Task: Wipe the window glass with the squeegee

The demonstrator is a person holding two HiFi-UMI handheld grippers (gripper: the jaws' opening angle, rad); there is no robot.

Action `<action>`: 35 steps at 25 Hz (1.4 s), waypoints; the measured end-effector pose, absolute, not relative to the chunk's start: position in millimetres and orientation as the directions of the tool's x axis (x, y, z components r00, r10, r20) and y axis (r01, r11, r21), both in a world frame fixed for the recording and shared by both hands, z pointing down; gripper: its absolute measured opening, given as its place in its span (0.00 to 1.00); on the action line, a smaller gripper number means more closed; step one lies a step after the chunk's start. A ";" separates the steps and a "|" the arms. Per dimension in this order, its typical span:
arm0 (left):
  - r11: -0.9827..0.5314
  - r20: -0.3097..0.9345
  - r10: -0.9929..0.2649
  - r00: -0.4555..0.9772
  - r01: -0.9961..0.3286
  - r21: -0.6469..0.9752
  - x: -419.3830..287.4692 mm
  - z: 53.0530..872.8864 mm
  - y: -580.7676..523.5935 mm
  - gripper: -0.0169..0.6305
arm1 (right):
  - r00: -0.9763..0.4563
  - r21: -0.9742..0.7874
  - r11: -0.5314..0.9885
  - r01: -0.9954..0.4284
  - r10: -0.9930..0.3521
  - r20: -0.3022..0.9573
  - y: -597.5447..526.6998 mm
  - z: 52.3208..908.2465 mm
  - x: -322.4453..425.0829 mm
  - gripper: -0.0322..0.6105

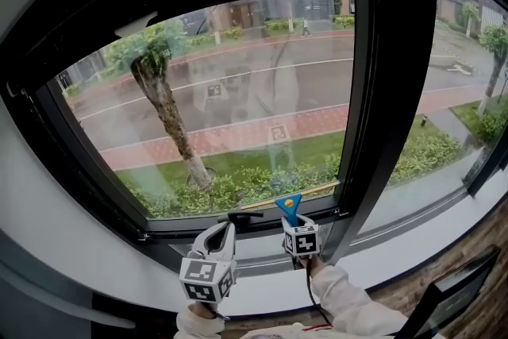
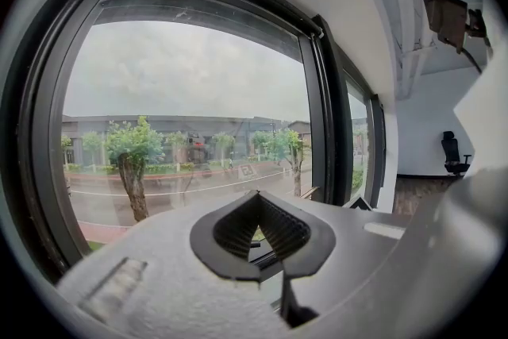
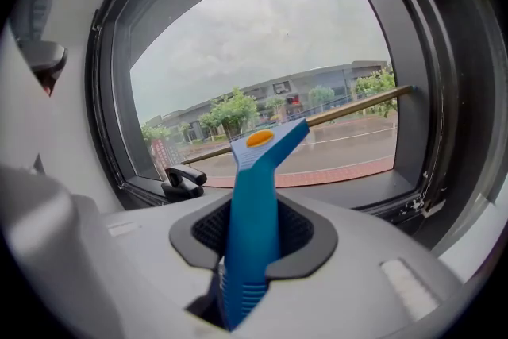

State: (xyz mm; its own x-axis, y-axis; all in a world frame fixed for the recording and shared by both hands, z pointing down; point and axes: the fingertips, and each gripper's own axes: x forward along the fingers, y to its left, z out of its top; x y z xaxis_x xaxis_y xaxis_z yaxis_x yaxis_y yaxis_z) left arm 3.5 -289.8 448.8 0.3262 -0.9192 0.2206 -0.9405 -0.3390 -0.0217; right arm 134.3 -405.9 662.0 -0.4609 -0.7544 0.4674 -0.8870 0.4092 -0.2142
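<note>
Low at the window glass (image 1: 238, 91), right gripper (image 1: 292, 220) clamps squeegee (image 3: 252, 202); left gripper (image 2: 258, 198) closed, empty.

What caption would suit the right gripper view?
Right gripper clamps a blue plastic squeegee before the black-framed window glass.

Flat grey daylight from an overcast sky (image 2: 182, 67) comes in through the glass (image 1: 238, 83) and leaves no hard shadows. The outdoor scene is bright, while the frame (image 1: 385, 91) reads near black and the wall (image 1: 71, 250) below it is dim. Faint reflections (image 1: 278, 132) of square markers float on the pane. All three views are fisheye: straight bars bow strongly and the corners fall to black. In the gripper views the pale shells of the left gripper (image 2: 258, 198) and right gripper (image 3: 254, 206), close to the lens, are soft — the squeegee (image 3: 266, 147) is crisper and evenly lit, the distance slightly hazy.
</note>
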 end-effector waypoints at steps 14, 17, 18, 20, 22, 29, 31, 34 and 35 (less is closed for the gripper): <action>-0.290 0.187 -0.941 0.281 -0.957 -0.021 -17.9 455.0 -262.3 0.03 | -0.537 -0.242 0.488 -0.839 -0.816 0.216 -392.9 497.1 115.1 0.21; -0.291 0.159 -0.947 0.280 -0.955 -0.051 -39.7 453.0 -260.9 0.03 | -0.538 -0.230 0.498 -0.836 -0.827 0.164 -383.7 460.5 101.7 0.21; -0.292 0.154 -0.947 0.281 -0.955 -0.053 -50.3 453.6 -259.9 0.03 | -0.537 -0.225 0.500 -0.836 -0.830 0.148 -379.8 451.0 94.9 0.21; -0.290 0.145 -0.949 0.280 -0.955 -0.054 -77.0 453.9 -257.4 0.03 | -0.531 -0.221 0.499 -0.838 -0.838 0.121 -371.7 436.5 77.3 0.21; -0.287 0.132 -0.952 0.277 -0.956 -0.061 -110.0 450.2 -254.6 0.03 | -0.519 -0.219 0.490 -0.844 -0.849 0.100 -364.7 425.5 54.4 0.21; -0.306 0.072 -0.951 0.301 -0.949 -0.079 -226.6 424.4 -237.8 0.03 | -0.489 -0.206 0.473 -0.857 -0.872 0.027 -344.1 379.3 -51.1 0.21; -0.322 0.067 -0.946 0.317 -0.943 -0.081 -251.5 419.6 -233.6 0.03 | -0.489 -0.206 0.478 -0.854 -0.872 0.002 -341.6 360.0 -79.2 0.21; -0.346 0.061 -0.938 0.342 -0.937 -0.055 -282.7 410.7 -233.6 0.03 | -0.512 -0.202 0.506 -0.838 -0.859 -0.029 -338.3 326.1 -117.4 0.21; -0.353 0.057 -0.935 0.351 -0.935 -0.041 -289.6 405.5 -236.0 0.03 | -0.524 -0.199 0.521 -0.830 -0.851 -0.042 -337.1 312.3 -128.0 0.21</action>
